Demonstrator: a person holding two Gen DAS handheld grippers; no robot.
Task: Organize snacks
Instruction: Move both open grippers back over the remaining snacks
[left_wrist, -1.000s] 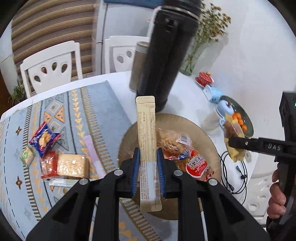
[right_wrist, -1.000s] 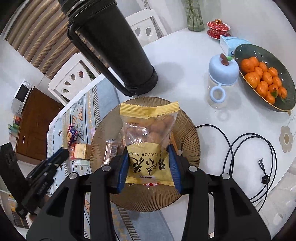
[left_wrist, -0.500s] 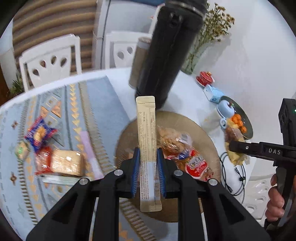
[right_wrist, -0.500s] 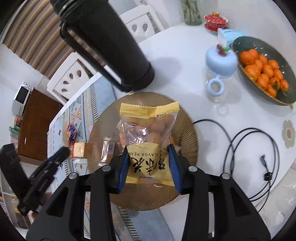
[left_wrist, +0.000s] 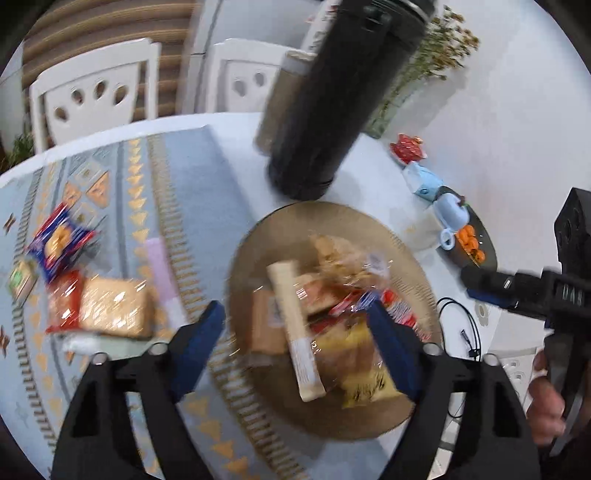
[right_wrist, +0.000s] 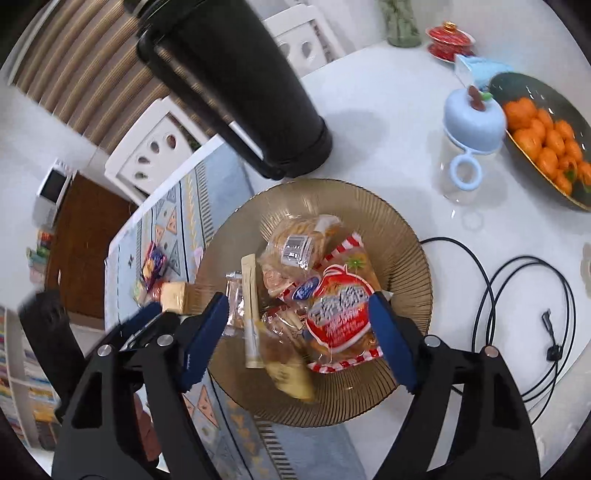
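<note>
A brown ribbed plate holds several snack packs. Among them lie a long beige stick pack, a yellow peanut bag and a red-and-white bag. My left gripper hangs open above the plate, nothing between its fingers. My right gripper is open too, over the plate's near side. In the left wrist view the right gripper also shows at the right edge, a hand on it. More snacks lie on the patterned mat: a blue pack and a clear biscuit pack.
A tall black flask stands just behind the plate. On the white table sit a light-blue lidded jar, a dark dish of oranges, a red cup and a black cable. White chairs stand behind.
Both grippers have opened. The beige stick pack has dropped from the left one and the yellow peanut bag from the right one; both now lie on the plate.
</note>
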